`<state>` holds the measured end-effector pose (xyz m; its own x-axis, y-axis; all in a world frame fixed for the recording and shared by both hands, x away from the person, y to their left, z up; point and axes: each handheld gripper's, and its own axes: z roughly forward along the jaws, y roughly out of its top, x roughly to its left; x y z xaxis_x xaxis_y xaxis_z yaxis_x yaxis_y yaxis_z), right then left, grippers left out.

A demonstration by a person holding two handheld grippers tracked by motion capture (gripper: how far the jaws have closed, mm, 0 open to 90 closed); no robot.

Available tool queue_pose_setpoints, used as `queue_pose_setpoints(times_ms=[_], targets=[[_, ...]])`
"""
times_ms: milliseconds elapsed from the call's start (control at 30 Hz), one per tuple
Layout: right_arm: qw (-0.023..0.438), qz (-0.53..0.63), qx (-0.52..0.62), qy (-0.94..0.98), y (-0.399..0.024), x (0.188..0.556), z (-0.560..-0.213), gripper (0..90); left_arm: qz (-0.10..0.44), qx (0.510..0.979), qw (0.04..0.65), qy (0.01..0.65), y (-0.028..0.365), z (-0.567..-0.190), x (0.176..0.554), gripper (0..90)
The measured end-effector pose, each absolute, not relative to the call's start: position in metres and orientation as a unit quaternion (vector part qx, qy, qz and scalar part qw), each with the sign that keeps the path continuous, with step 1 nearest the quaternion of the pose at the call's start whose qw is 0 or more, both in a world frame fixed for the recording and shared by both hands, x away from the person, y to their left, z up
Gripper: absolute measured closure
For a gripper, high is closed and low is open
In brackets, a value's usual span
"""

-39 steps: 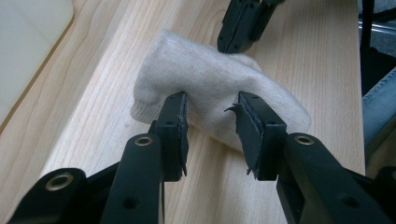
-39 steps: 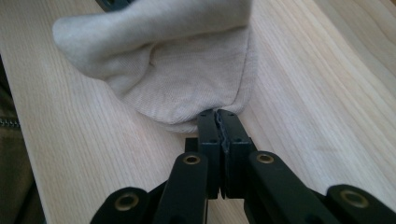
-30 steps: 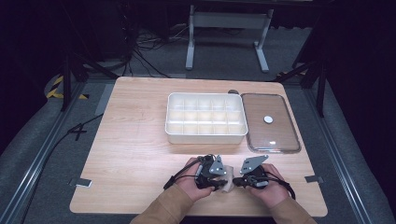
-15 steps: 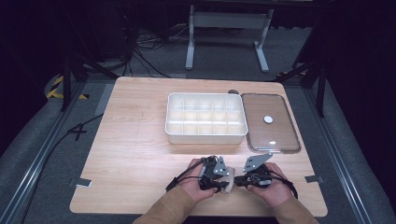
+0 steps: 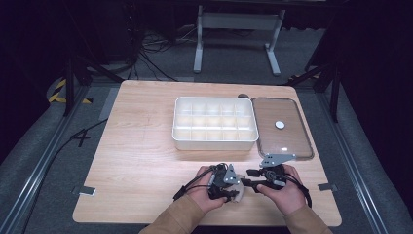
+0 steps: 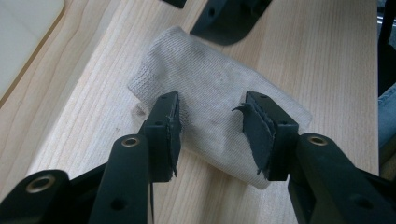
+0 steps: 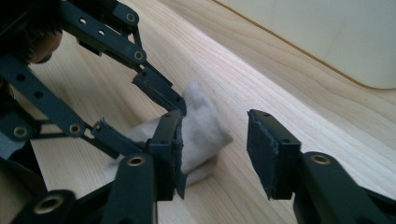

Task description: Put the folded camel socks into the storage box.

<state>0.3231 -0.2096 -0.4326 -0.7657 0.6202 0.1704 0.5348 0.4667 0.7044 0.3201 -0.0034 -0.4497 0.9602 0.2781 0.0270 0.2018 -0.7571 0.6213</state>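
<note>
Since the earlier frames my right gripper (image 5: pixel 249 174) had let go; its jaws, shut a second before, had just been opening and now stood wide apart, and the hand had drawn slightly off to the right of the cloth; my left gripper (image 5: pixel 229 187) had kept its place, its jaws also just opening a little further. I saw the beige knitted cloth (image 6: pixel 212 98) lying flat and crumpled on the wooden table (image 5: pixel 141 146) near the front edge, directly under my left gripper; in the left gripper view the two pads hung above it with the fabric showing between them, and neither pad pressed on it. In the right gripper view the cloth (image 7: pixel 201 126) lay just beside my right gripper's left pad, partly behind it; the gap between the pads showed bare wood, so I held nothing there; my left gripper (image 7: pixel 161 105) stood over the cloth from the other side. Farther back on the table sat the white compartment tray (image 5: pixel 214 142), well apart from the cloth; its clear lid (image 5: pixel 287 139) lay flat just to the right of it.
</note>
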Motion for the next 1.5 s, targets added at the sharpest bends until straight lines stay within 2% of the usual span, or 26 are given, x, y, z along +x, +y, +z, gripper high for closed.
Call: queue_pose_setpoints(times_ms=[367,567,700,867,900,1100,1133,1300,1500], targets=[[0.041,0.352,0.340,0.871,-0.195,0.328,-0.454,45.6,0.069,0.933,0.323,0.144,-0.002,-0.452,0.320,42.3],[0.034,0.346,0.343,0.873,-0.194,0.333,-0.460,38.8,0.073,0.931,0.323,0.151,0.000,-0.453,0.321,39.9],[0.007,0.345,0.352,0.870,-0.194,0.338,-0.463,39.2,0.072,0.931,0.322,0.159,0.002,-0.454,0.320,37.9],[-0.023,0.343,0.349,0.872,-0.192,0.341,-0.464,45.0,0.073,0.931,0.322,0.159,0.005,-0.455,0.319,37.6],[-0.035,0.343,0.344,0.873,-0.191,0.342,-0.465,50.0,0.073,0.930,0.322,0.163,0.006,-0.455,0.319,37.1],[-0.080,0.358,0.340,0.866,-0.189,0.345,-0.468,64.3,0.067,0.929,0.321,0.172,0.010,-0.455,0.318,35.6],[-0.080,0.358,0.340,0.866,-0.189,0.345,-0.468,64.3,0.067,0.928,0.321,0.174,0.011,-0.455,0.317,35.6],[-0.086,0.365,0.335,0.864,-0.189,0.345,-0.465,75.9,0.068,0.926,0.323,0.184,0.022,-0.450,0.320,35.2],[-0.069,0.371,0.328,0.866,-0.190,0.342,-0.459,77.7,0.081,0.919,0.328,0.204,0.043,-0.440,0.326,35.2]])
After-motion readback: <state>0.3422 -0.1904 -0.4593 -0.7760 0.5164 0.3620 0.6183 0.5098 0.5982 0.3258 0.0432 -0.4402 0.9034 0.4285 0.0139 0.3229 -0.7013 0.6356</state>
